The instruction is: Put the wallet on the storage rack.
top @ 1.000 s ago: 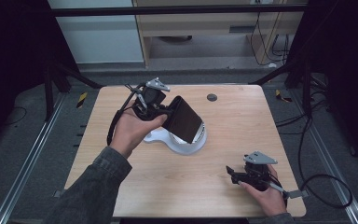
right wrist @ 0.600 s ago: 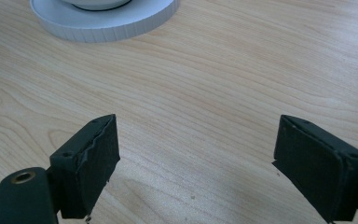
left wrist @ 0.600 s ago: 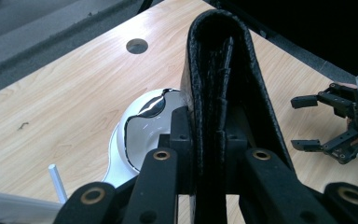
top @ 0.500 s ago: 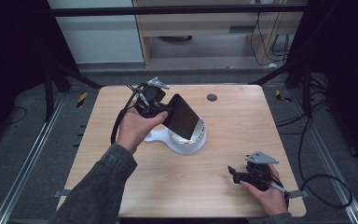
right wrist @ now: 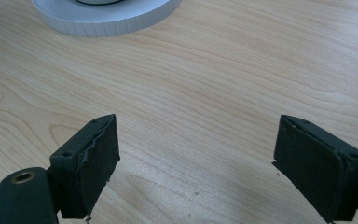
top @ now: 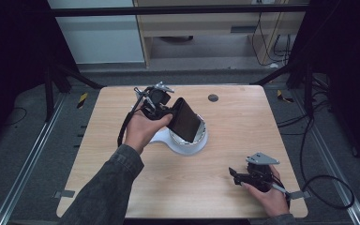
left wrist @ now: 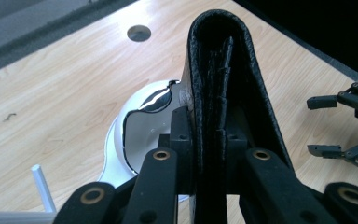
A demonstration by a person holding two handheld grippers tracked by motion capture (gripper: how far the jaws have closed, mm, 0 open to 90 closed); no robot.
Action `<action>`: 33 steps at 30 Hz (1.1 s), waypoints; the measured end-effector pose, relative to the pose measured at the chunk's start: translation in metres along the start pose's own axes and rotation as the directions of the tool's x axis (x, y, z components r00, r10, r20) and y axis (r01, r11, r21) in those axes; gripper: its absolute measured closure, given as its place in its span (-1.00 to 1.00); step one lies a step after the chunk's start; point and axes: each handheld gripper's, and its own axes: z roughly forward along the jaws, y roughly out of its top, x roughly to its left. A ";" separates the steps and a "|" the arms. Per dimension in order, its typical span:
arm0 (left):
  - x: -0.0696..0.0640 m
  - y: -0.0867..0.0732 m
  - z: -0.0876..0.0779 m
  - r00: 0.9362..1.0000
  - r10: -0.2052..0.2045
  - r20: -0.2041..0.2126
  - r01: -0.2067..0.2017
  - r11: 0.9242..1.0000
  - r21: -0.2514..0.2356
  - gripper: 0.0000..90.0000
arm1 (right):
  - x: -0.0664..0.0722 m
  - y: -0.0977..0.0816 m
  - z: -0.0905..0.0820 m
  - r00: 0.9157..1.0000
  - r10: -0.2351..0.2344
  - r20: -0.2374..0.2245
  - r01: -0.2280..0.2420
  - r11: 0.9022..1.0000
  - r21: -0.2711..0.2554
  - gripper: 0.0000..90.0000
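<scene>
Above the white round stand [top: 187,143] near the middle of the pale wooden table [top: 122,187], the left gripper [top: 165,112] holds a black folded leather wallet [top: 185,121], tilted, with its lower end over the stand's dished top. The left gripper view shows both jaws pressed flat against the wallet [left wrist: 223,93] on either side of its fold, closed firmly on it, with the fold's rounded spine pointing away from the camera. The right gripper [top: 236,174] rests low near the table's front right corner, well apart from the stand; its jaws stand wide open with nothing between them, as the right gripper view shows bare wood between the pads [right wrist: 95,163].

Judgement on the step in hand: the wallet appears to be on its way down to the stand. To do it well, the lower edge should meet the stand's centre squarely, not the rim, before the grip is released. A tilted release risks the wallet sliding off onto the wood. The free gripper could steady the stand's base if it shifts.

Condition of the item: grained black leather, doubled over, inner pockets visible as dark layered edges; no damage discernible. The stand has a white ribbed rim [right wrist: 112,21] and a glossy dark-edged recess [left wrist: 144,126].
</scene>
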 end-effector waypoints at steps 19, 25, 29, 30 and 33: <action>0.010 -0.006 0.024 0.999 -0.049 0.013 0.049 0.999 0.016 0.76 | 0.000 -0.001 0.002 1.000 -0.009 -0.010 0.009 1.000 0.016 -0.68; 0.012 -0.005 0.027 0.998 -0.062 0.007 0.062 0.998 -0.009 0.69 | 0.001 -0.002 0.002 1.000 -0.013 -0.013 0.013 1.000 0.021 -0.68; 0.014 -0.004 0.024 0.997 -0.073 -0.011 0.073 0.997 -0.038 0.56 | 0.001 -0.002 0.003 1.000 -0.010 -0.015 0.010 1.000 0.022 -0.68; 0.014 -0.004 0.023 0.997 -0.073 -0.015 0.072 0.996 -0.045 0.51 | 0.001 -0.002 0.003 1.000 -0.009 -0.013 0.010 1.000 0.025 -0.68; 0.016 -0.005 0.020 0.997 -0.069 -0.024 0.067 0.996 -0.055 0.47 | 0.002 -0.002 0.003 1.000 -0.009 -0.016 0.009 1.000 0.028 -0.68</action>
